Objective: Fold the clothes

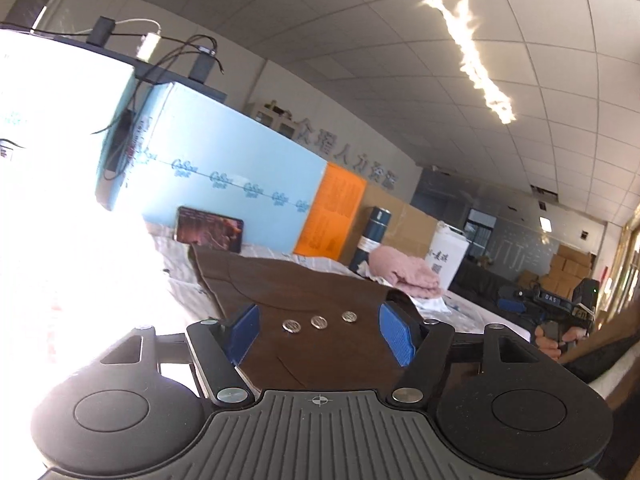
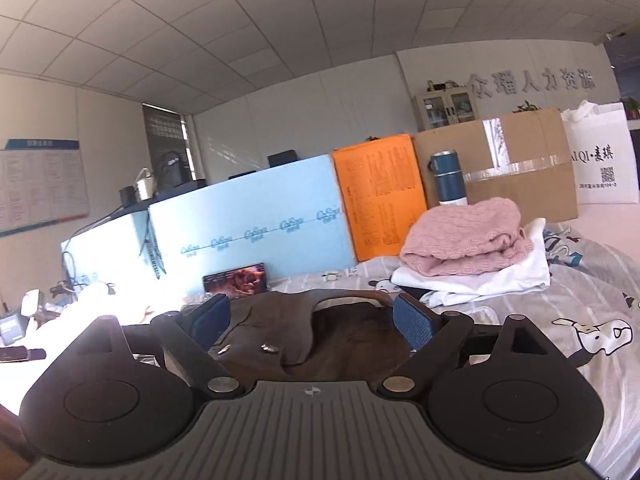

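"AIQI" on white bag [image 2: 600, 156], "DAS" on right gripper [image 1: 552, 300]

Ahead of me a phone [image 2: 236, 278] leans against a pale blue foam board [image 2: 256, 224], its screen lit. To the right of that board stands an orange panel [image 2: 380, 204] covered in print, then a taped cardboard box [image 2: 516, 168] with a dark blue flask [image 2: 448, 178] in front of it. A white tote bag [image 2: 600, 156] with black lettering sits at the far right. The patterned bedsheet [image 2: 592, 288] shows cartoon animals. On the back wall I see a glass-fronted cabinet [image 2: 444, 110] and grey raised characters.
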`<state>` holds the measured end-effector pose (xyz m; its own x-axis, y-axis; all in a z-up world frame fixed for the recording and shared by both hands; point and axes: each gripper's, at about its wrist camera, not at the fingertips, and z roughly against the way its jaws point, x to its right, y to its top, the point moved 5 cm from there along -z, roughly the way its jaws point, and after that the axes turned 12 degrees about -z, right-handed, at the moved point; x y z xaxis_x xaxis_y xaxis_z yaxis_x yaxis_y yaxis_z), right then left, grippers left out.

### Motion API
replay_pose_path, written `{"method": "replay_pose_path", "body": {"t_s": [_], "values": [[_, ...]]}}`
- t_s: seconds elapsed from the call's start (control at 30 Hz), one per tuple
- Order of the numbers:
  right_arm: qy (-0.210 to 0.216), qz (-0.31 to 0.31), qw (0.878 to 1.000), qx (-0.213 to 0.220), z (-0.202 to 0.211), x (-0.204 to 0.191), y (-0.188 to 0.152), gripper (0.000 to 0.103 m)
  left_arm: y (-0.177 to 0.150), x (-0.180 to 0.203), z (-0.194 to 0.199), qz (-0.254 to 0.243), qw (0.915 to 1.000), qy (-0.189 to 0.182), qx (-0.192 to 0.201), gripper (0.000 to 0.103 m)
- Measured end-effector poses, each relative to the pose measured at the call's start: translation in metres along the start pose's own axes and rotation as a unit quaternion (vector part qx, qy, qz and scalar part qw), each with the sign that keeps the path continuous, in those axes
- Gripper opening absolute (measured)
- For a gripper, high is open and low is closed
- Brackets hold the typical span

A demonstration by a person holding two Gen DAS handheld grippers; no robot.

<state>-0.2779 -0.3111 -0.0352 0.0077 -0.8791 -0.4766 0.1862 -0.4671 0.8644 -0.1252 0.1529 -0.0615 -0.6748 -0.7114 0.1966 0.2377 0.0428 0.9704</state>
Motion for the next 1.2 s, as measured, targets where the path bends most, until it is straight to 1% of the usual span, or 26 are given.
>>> {"method": "replay_pose_path", "body": {"t_s": [0.03, 0.07, 0.13, 0.2, 0.27, 0.33, 0.4, 0.43, 0.5, 0.53, 0.6, 0.63, 0.67, 0.7, 0.73, 0.77, 0.8, 0.83, 0.87, 0.9, 0.97, 1.07, 1.13, 1.2], "values": [[-0.018, -0.018, 1.0, -0.013, -0.02, 0.009, 0.005, 0.088, 0.004, -0.005, 0.0, 0.005, 0.9999, 0.016, 0.003, 0.072], [-0.032, -0.038, 0.998, -0.028, -0.039, 0.017, 0.008, 0.088, 0.008, -0.011, 0.0, 0.011, 0.9994, 0.032, 0.006, 0.073], [-0.058, -0.079, 0.994, -0.057, -0.076, 0.033, 0.011, 0.088, 0.015, -0.022, -0.001, 0.021, 0.9976, 0.064, 0.011, 0.073], [-0.07, -0.131, 0.986, -0.073, -0.107, 0.047, 0.015, 0.088, 0.02, -0.046, -0.042, 0.048, 0.9955, 0.078, -0.023, 0.073], [-0.08, -0.188, 0.976, -0.074, -0.134, 0.063, 0.018, 0.088, 0.026, -0.069, -0.083, 0.074, 0.9913, 0.092, -0.058, 0.073], [-0.101, -0.241, 0.962, -0.077, -0.159, 0.08, 0.019, 0.088, 0.023, -0.091, -0.128, 0.08, 0.9855, 0.109, -0.103, 0.073], [-0.126, -0.282, 0.947, -0.088, -0.184, 0.098, 0.016, 0.088, 0.018, -0.107, -0.17, 0.083, 0.9805, 0.105, -0.144, 0.073], [-0.132, -0.296, 0.941, -0.093, -0.194, 0.105, 0.014, 0.088, 0.013, -0.112, -0.188, 0.08, 0.9777, 0.104, -0.163, 0.073], [-0.127, -0.313, 0.935, -0.106, -0.208, 0.115, 0.007, 0.088, 0.004, -0.121, -0.22, 0.075, 0.9718, 0.102, -0.199, 0.074], [-0.12, -0.316, 0.934, -0.114, -0.216, 0.118, 0.004, 0.088, 0.0, -0.12, -0.228, 0.073, 0.9725, 0.104, -0.195, 0.074], [-0.117, -0.303, 0.94, -0.105, -0.221, 0.117, 0.001, 0.088, -0.008, -0.12, -0.245, 0.068, 0.9738, 0.107, -0.189, 0.074], [-0.116, -0.296, 0.942, -0.107, -0.223, 0.115, 0.0, 0.088, -0.011, -0.116, -0.253, 0.064, 0.9742, 0.105, -0.189, 0.072], [-0.11, -0.292, 0.943, -0.112, -0.225, 0.113, -0.003, 0.086, -0.012, -0.108, -0.257, 0.049, 0.9738, 0.118, -0.189, 0.072], [-0.104, -0.288, 0.945, -0.117, -0.227, 0.112, -0.005, 0.082, -0.013, -0.101, -0.259, 0.026, 0.9725, 0.127, -0.193, 0.067], [-0.101, -0.281, 0.947, -0.121, -0.229, 0.109, -0.007, 0.079, -0.012, -0.099, -0.26, 0.015, 0.9721, 0.13, -0.195, 0.044], [-0.108, -0.264, 0.95, -0.124, -0.23, 0.107, -0.008, 0.067, -0.012, -0.096, -0.261, 0.005, 0.9717, 0.133, -0.195, 0.026], [-0.113, -0.253, 0.952, -0.129, -0.232, 0.105, -0.009, 0.049, -0.01, -0.098, -0.257, 0.006, 0.9729, 0.135, -0.188, 0.015], [-0.114, -0.252, 0.952, -0.135, -0.233, 0.105, -0.011, 0.042, -0.007, -0.099, -0.252, 0.008, 0.974, 0.138, -0.18, 0.005], [-0.116, -0.25, 0.951, -0.14, -0.234, 0.105, -0.013, 0.033, -0.005, -0.097, -0.245, 0.011, 0.9766, 0.135, -0.167, 0.003], [-0.117, -0.249, 0.951, -0.138, -0.233, 0.105, -0.013, 0.028, -0.003, -0.095, -0.238, 0.015, 0.9791, 0.132, -0.154, 0.003], [-0.111, -0.244, 0.954, -0.134, -0.231, 0.102, -0.012, 0.024, 0.003, -0.089, -0.221, 0.016, 0.9834, 0.128, -0.128, 0.002], [-0.105, -0.224, 0.961, -0.123, -0.227, 0.089, -0.005, 0.023, 0.016, -0.078, -0.194, 0.008, 0.9872, 0.134, -0.085, 0.002], [-0.097, -0.207, 0.967, -0.116, -0.228, 0.075, 0.002, 0.022, 0.028, -0.075, -0.178, -0.001, 0.9873, 0.147, -0.061, 0.002], [-0.084, -0.184, 0.973, -0.108, -0.232, 0.056, 0.012, 0.022, 0.041, -0.075, -0.164, -0.017, 0.9852, 0.166, -0.04, 0.001]]}}
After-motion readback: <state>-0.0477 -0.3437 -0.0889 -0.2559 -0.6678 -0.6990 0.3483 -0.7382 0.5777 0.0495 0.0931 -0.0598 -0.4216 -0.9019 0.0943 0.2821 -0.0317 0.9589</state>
